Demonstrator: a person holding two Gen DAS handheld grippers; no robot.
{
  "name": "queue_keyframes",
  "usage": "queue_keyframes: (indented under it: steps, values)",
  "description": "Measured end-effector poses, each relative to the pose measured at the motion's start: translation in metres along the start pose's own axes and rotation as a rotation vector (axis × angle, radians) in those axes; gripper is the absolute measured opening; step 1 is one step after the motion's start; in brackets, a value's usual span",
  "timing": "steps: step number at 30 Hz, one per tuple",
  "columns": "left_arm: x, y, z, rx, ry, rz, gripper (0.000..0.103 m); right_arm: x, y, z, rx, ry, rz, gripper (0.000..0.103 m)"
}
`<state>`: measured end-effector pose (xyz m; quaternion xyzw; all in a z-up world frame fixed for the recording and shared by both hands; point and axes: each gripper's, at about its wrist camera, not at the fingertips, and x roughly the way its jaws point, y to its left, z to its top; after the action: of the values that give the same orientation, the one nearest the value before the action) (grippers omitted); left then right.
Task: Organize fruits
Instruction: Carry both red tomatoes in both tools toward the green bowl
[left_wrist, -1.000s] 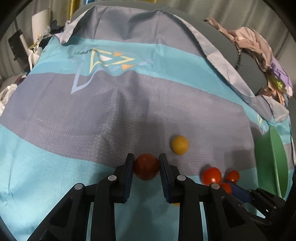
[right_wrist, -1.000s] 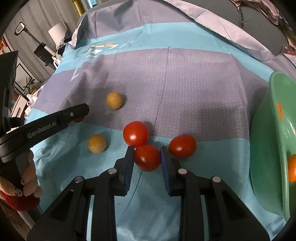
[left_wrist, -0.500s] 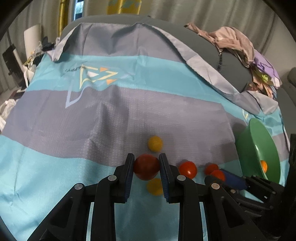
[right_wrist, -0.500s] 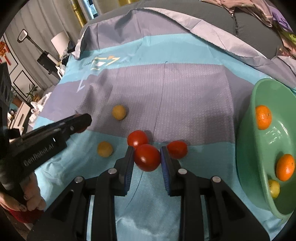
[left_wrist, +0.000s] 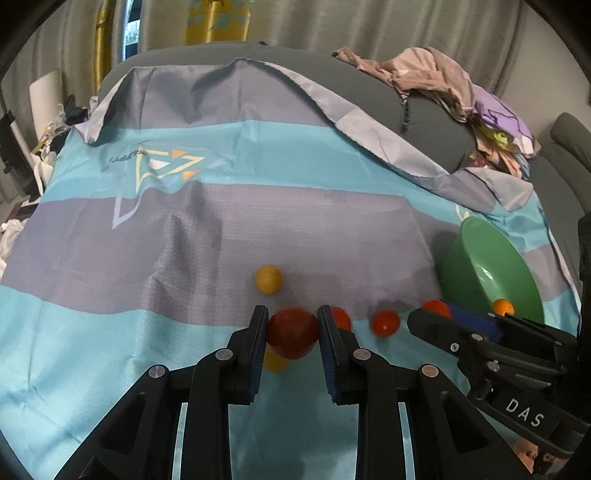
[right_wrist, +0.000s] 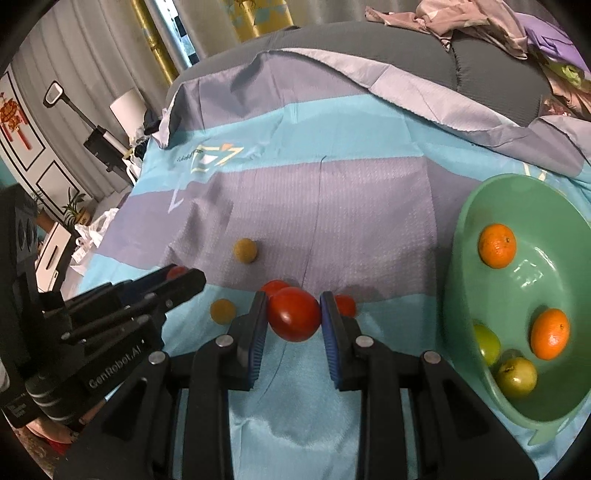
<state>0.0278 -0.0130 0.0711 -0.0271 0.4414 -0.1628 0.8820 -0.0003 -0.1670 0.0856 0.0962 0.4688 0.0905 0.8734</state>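
Note:
My left gripper (left_wrist: 292, 332) is shut on a dark red tomato (left_wrist: 291, 334) and holds it above the striped cloth (left_wrist: 184, 229). My right gripper (right_wrist: 293, 314) is shut on a bright red tomato (right_wrist: 294, 314), also lifted. Two red tomatoes (right_wrist: 275, 286) (right_wrist: 345, 304) and two small yellow fruits (right_wrist: 245, 250) (right_wrist: 222, 311) lie on the cloth below. A green bowl (right_wrist: 465, 221) at the right holds two oranges (right_wrist: 496, 244) (right_wrist: 550, 333) and two green fruits (right_wrist: 516, 376). The bowl also shows in the left wrist view (left_wrist: 476, 254).
A grey sofa back (left_wrist: 369, 88) with a pile of clothes (left_wrist: 461, 88) rises behind the cloth. A lamp and clutter (right_wrist: 110, 122) stand off the left edge. The cloth is wrinkled near the logo (left_wrist: 162, 166).
Both grippers have risen and drawn back with their tomatoes, so more of the cloth, the bowl and its fruit have come into view. The fruits on the cloth have not moved.

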Motion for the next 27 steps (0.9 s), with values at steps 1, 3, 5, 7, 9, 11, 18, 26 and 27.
queue_keyframes:
  steps: [1, 3, 5, 7, 9, 11, 18, 26, 27]
  values:
    - [-0.001, -0.002, -0.001, 0.004, -0.003, -0.001, 0.027, -0.002, 0.0, 0.0, 0.0, -0.004, 0.001, 0.029]
    - [-0.004, -0.006, -0.002, 0.014, -0.009, -0.008, 0.027, -0.007, 0.0, 0.0, 0.005, -0.013, 0.003, 0.029]
    - [-0.005, -0.01, -0.002, 0.023, -0.013, -0.016, 0.027, -0.011, -0.001, 0.0, 0.006, -0.021, 0.006, 0.029]
    - [-0.007, -0.013, -0.003, 0.031, -0.015, -0.025, 0.027, -0.015, -0.002, 0.0, 0.008, -0.029, 0.007, 0.029]
    - [-0.009, -0.016, -0.003, 0.039, -0.017, -0.031, 0.027, -0.019, -0.003, 0.0, 0.01, -0.039, 0.007, 0.029]
    - [-0.011, -0.019, -0.004, 0.044, -0.023, -0.036, 0.027, -0.024, -0.004, 0.001, 0.012, -0.047, 0.006, 0.029]
    - [-0.018, -0.029, -0.004, 0.066, -0.037, -0.066, 0.027, -0.036, -0.008, 0.002, 0.02, -0.07, 0.01, 0.029]
    - [-0.025, -0.037, -0.003, 0.07, -0.053, -0.088, 0.027, -0.05, -0.011, 0.003, 0.026, -0.096, 0.013, 0.029]
    - [-0.026, -0.039, -0.002, 0.071, -0.054, -0.095, 0.027, -0.051, -0.012, 0.003, 0.027, -0.099, 0.012, 0.029]
